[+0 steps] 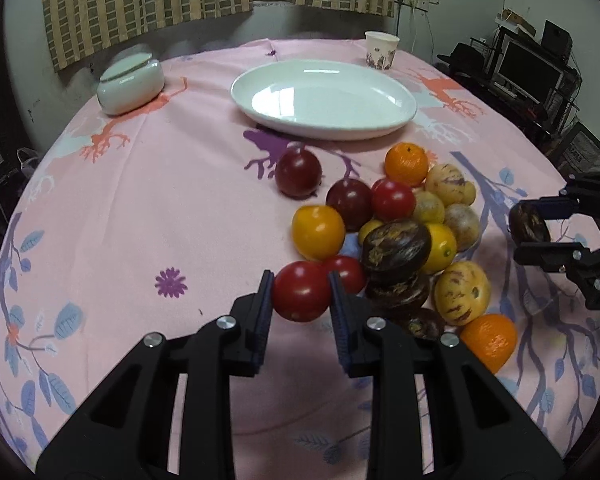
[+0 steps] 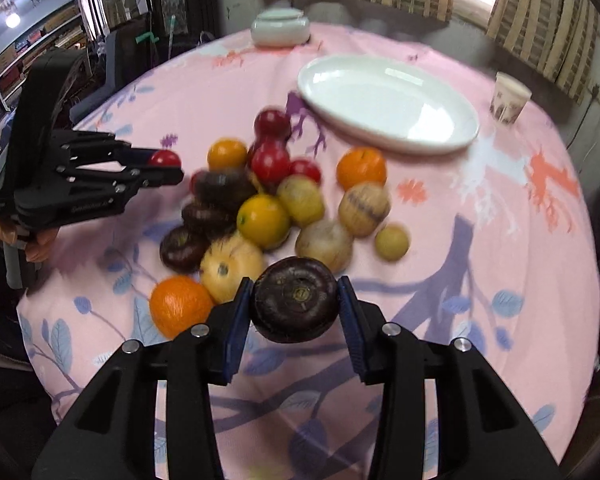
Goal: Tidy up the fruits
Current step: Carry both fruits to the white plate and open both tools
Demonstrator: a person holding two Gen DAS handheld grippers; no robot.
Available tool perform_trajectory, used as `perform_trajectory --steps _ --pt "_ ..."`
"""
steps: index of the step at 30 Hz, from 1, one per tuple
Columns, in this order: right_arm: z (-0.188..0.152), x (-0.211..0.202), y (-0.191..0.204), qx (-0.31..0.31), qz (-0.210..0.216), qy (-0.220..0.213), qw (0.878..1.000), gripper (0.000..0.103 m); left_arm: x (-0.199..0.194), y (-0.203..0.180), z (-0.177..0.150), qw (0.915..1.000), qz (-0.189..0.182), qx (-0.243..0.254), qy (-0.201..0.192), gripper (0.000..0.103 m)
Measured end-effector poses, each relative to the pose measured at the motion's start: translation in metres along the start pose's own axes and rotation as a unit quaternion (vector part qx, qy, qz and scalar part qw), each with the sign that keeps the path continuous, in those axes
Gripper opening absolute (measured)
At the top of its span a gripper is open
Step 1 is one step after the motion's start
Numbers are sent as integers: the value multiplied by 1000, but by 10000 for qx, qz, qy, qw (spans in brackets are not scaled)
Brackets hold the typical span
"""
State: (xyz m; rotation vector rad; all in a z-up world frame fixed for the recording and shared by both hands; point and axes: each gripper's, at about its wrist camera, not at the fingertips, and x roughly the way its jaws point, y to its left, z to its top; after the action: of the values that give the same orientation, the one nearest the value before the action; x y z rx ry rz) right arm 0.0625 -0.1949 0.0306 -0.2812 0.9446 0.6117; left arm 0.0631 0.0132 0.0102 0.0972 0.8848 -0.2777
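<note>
Above the counter's near edge, left gripper (image 1: pixel 301 295) fingers clamp a red tomato (image 1: pixel 300 290), right gripper (image 2: pixel 296 305) fingers a dark fruit (image 2: pixel 295 299); either could slip short of the white plate (image 1: pixel 396 120).

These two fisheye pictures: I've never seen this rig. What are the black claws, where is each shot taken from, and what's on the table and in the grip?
There is no robot. A person holds one hand-held two-finger gripper in each hand, and a camera on each looks forward along its fingers.

The left wrist picture shows the left gripper shut on a red tomato. The right wrist picture shows the right gripper shut on a dark purple fruit.

On the pink tablecloth lies a fruit pile, and behind it an empty white plate, a paper cup and a lidded white jar.
</note>
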Motion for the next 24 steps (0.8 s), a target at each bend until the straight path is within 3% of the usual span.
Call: perform_trajectory --steps 4,7,12,18,21,22,23,24 --pt "52 -9 -20 -79 -223 -614 9978 43 -16 -5 53 9992 147 92 -364 27" --pt "92 11 -46 159 -473 -891 9948 43 4 -8 95 9985 361 27 -407 27" --pt "119 75 -94 901 -687 -643 9915 43 88 2 153 9972 587 -456 22 27" --pt "117 121 -116 1253 -722 -187 9893 43 150 8 165 9943 781 -618 381 27" --pt "114 118 -124 1605 -717 -301 9840 49 154 13 165 9934 730 -805 364 30" --pt "114 112 -128 1788 -730 -431 9802 52 149 15 165 9932 721 -871 290 36" --pt "111 102 -129 1918 -700 -610 9770 61 139 18 164 9927 751 -937 129 67" --pt "107 90 -128 1972 -656 -849 9745 70 127 21 164 9914 867 -978 -98 88"
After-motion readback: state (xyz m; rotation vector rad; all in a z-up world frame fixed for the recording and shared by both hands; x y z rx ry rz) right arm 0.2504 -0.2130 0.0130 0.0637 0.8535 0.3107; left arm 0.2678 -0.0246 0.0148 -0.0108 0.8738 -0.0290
